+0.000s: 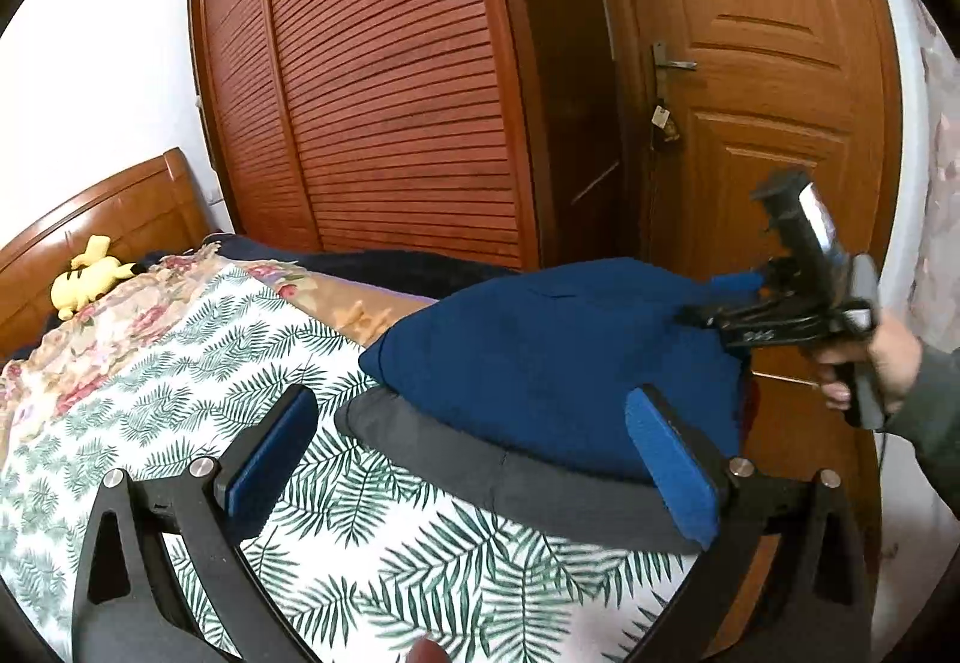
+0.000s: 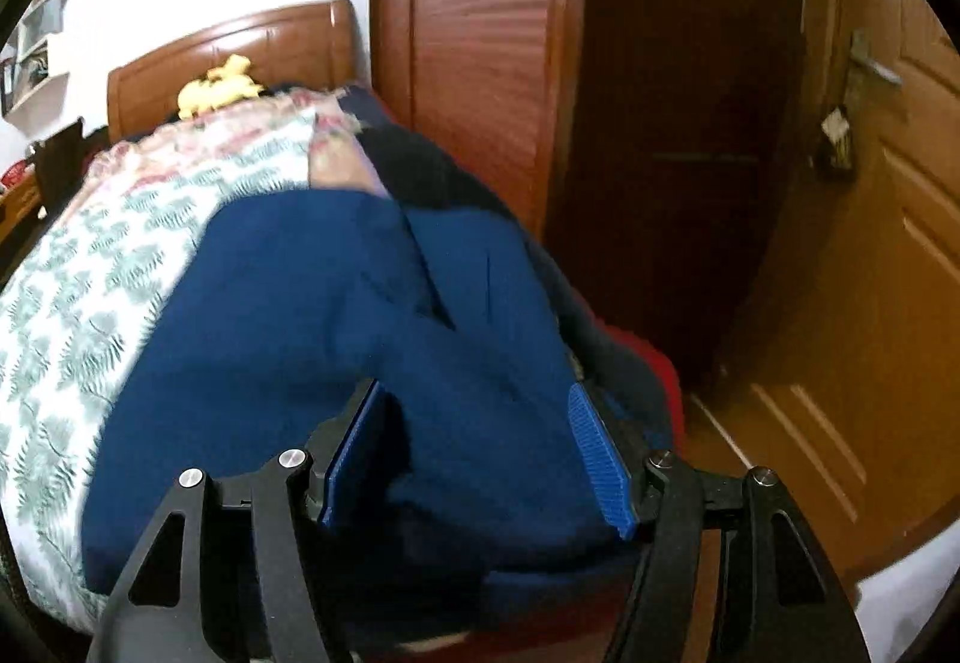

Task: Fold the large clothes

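A dark blue garment lies folded in a mound near the bed's right edge, on top of a grey garment. My left gripper is open wide just in front of them; the grey cloth's edge and the bed cover lie between its fingers, untouched by the pads. In the left wrist view a hand holds my right gripper at the blue mound's far right end. In its own view the right gripper is open, its blue pads standing apart over the blue garment, which bulges between them unpinched.
The bed has a leaf-print cover with a floral blanket and a yellow plush toy by the wooden headboard. A louvred wardrobe and a wooden door stand close behind. Something red shows beside the bed's edge.
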A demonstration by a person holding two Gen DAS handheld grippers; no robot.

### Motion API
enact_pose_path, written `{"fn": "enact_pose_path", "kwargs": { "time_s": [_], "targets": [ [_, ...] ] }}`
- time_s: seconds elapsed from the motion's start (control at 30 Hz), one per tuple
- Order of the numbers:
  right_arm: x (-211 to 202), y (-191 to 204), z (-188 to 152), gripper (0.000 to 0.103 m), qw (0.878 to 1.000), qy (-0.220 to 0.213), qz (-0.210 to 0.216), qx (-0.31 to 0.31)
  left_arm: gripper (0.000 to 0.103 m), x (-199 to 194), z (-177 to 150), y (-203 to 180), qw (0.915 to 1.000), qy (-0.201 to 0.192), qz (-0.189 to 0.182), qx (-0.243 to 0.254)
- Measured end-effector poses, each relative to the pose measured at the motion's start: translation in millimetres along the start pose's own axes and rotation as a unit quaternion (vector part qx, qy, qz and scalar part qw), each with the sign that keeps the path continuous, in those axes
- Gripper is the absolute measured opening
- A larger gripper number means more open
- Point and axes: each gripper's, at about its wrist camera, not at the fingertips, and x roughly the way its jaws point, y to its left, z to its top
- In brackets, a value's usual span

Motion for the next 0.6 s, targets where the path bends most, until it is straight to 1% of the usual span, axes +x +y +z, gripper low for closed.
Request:
{"fn": "enact_pose_path", "kwargs": {
  "time_s": [0.07,0.2,0.3,0.33,0.37,0.4,0.43,0.47,0.5,0.53,0.6],
  "targets": [
    [-2,8,1,0.065,1.000,0.000,-0.007,-0.006,0.103,-11,-6,-1,1.0000,0.000,-0.002,-0.001],
    [-31,7,2,0.065,1.000,-0.008,-0.017,-0.012,0.103,-31,-19,1,0.9998,0.001,-0.006,-0.016],
    [-58,8,-5,0.065,1.000,-0.020,-0.016,-0.009,0.103,-47,-32,2,0.9998,0.001,0.004,-0.021],
    [-58,13,-11,0.065,1.000,-0.024,-0.015,-0.009,0.103,-50,-35,3,0.9997,0.002,0.006,-0.023],
    [-59,26,-21,0.065,0.999,-0.029,-0.012,-0.008,0.103,-54,-39,5,0.9996,0.004,0.009,-0.027],
    [-71,29,-22,0.065,0.999,-0.034,-0.005,-0.006,0.103,-59,-43,7,0.9994,0.007,0.011,-0.032],
    [-75,37,-25,0.065,0.999,-0.039,0.000,-0.006,0.103,-63,-46,9,0.9992,0.009,0.013,-0.036],
    [-70,49,-31,0.065,0.999,-0.043,0.006,-0.006,0.103,-67,-51,11,0.9989,0.012,0.018,-0.040],
    [-80,57,-34,0.065,0.999,-0.049,0.014,-0.009,0.103,-70,-55,13,0.9987,0.013,0.024,-0.043],
    [-76,64,-40,0.065,0.998,-0.053,0.020,-0.012,0.103,-75,-61,15,0.9983,0.015,0.033,-0.047],
    [-90,82,-47,0.069,0.997,-0.065,0.032,-0.019,0.103,-85,-73,20,0.9970,0.023,0.050,-0.055]
  ]
}}
